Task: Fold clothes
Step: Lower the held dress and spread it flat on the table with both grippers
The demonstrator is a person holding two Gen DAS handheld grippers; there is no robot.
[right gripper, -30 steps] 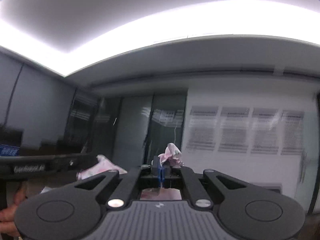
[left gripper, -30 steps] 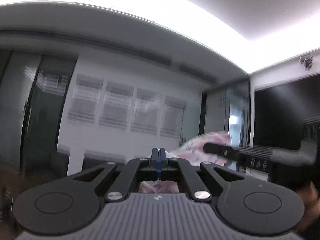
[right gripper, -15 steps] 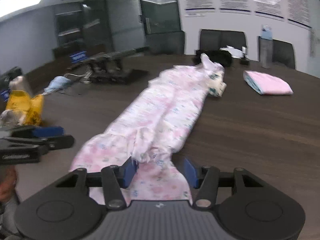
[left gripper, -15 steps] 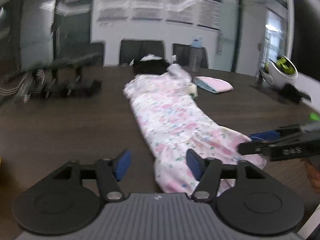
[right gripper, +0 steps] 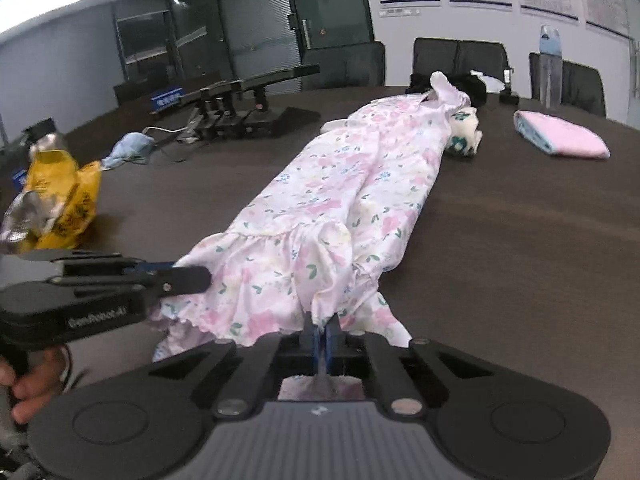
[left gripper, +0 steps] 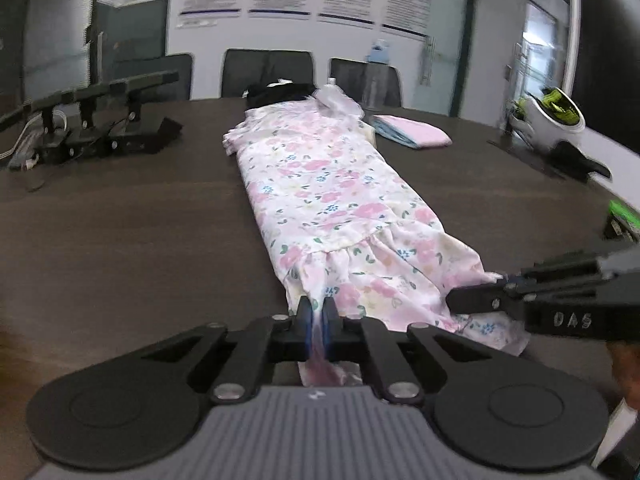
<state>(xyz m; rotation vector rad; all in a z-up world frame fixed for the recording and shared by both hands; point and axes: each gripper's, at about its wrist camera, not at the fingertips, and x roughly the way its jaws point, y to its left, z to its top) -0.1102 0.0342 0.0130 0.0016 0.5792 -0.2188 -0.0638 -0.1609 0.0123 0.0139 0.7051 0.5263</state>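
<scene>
Pink-and-white floral cotton dress [left gripper: 320, 200] is lying stretched out lengthwise on the dark brown wooden table [left gripper: 120, 220], its ruffled hem nearest the fingers and its collar end pointing away toward the far chairs. The left gripper [left gripper: 316, 312] is pinching the hem's left corner, its blue-padded fingers [left gripper: 305, 316] clenched tight on a thin fold of fabric that is running back between them. The right gripper [right gripper: 321, 330] is doing the same at the hem's right corner, its jaws pressed together on a bunched ridge of cloth that is rising just ahead of the tips. Each gripper is showing up in the other's view, reaching in from the side and touching the hem's edge.

Beyond the dress and to the right of the fingers, a folded pink garment with a light blue edge [right gripper: 560, 138] is resting on the table, well apart from the dress. Just beside the collar end, a small white bundle with green print [right gripper: 464, 130] is sitting. To the left of the fingers, a black metal stand with cables [right gripper: 240, 108] is standing near the far edge, and a crinkled yellow plastic bag [right gripper: 60, 196] is lying closer in. Black office chairs [left gripper: 268, 72] are lining the far side.
</scene>
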